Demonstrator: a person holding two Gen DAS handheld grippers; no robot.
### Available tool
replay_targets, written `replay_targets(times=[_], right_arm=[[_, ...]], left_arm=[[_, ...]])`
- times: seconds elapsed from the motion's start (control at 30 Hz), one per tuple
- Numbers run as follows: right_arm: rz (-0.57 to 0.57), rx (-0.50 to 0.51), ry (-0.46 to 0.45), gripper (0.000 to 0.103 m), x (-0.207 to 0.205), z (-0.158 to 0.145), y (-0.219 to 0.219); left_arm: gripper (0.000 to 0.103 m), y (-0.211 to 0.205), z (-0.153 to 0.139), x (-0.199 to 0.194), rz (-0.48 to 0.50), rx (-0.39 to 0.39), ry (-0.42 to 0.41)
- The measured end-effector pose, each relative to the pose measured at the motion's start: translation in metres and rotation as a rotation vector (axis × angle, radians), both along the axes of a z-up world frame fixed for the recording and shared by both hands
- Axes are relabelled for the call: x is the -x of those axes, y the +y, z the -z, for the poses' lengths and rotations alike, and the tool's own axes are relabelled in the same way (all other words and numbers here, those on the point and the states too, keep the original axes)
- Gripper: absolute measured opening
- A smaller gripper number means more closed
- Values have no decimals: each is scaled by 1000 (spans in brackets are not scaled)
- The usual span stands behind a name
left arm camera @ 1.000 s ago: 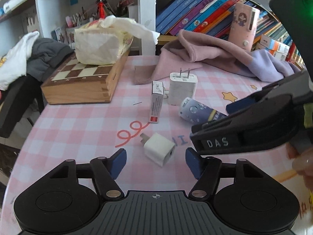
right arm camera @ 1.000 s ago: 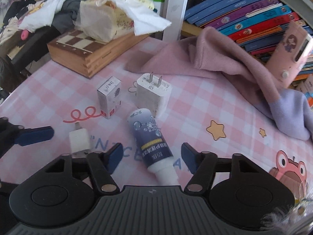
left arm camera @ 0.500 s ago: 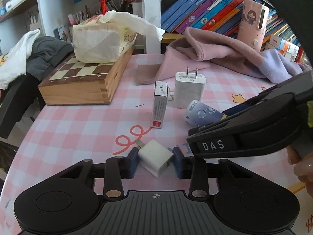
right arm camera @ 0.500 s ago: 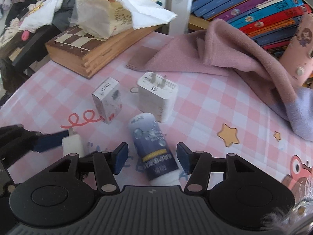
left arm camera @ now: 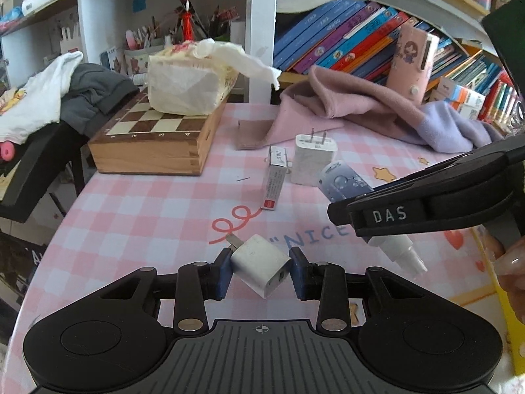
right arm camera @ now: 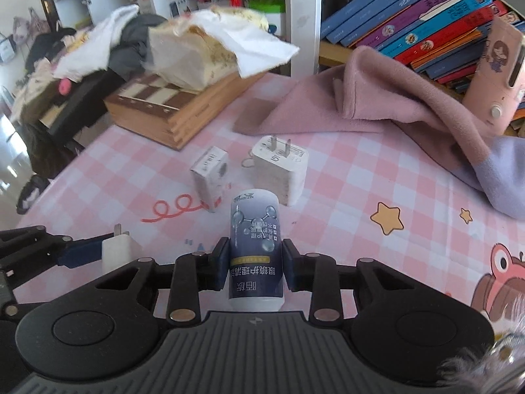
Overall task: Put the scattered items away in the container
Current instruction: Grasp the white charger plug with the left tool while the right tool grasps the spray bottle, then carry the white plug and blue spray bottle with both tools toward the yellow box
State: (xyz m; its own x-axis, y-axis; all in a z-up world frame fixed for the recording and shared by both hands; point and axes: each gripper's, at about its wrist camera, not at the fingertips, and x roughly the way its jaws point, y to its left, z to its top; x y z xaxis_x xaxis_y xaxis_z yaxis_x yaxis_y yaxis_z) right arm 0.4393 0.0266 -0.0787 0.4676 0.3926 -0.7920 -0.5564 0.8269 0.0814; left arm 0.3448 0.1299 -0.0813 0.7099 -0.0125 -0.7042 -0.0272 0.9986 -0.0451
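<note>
My left gripper (left arm camera: 259,271) is shut on a small white plug adapter (left arm camera: 261,269), which also shows in the right wrist view (right arm camera: 118,251). My right gripper (right arm camera: 254,267) is shut on a dark blue spray bottle (right arm camera: 256,246) with a white cap; in the left wrist view the bottle (left arm camera: 341,177) passes under the right gripper's body (left arm camera: 426,203). A larger white charger (right arm camera: 280,170) stands prongs up on the pink checked table (right arm camera: 361,197), next to a small white box (right arm camera: 210,172). No container is in view.
A wooden chess box (left arm camera: 154,141) with a tissue pack (left arm camera: 187,78) on it sits at the back left. A pink and lilac cloth (right arm camera: 393,111) lies at the back right before a shelf of books (right arm camera: 426,23). A pink case (right arm camera: 498,82) leans there.
Both grippers closed: the left one on the small plug adapter, the right one on the spray bottle. Both items now look slightly raised and nearer the cameras.
</note>
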Motion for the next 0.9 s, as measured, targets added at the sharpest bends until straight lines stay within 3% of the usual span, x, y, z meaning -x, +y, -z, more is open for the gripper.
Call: replay_targets(times=[0.47,0.9], right_arm=[[64,-77,-53,31,75,-39,-34],[56,-119,-80,31,174,-64,-63]], left_arm=[[35,-8,-39,72,72,2,-74],[35,-9,-76,156,120,44,-117]])
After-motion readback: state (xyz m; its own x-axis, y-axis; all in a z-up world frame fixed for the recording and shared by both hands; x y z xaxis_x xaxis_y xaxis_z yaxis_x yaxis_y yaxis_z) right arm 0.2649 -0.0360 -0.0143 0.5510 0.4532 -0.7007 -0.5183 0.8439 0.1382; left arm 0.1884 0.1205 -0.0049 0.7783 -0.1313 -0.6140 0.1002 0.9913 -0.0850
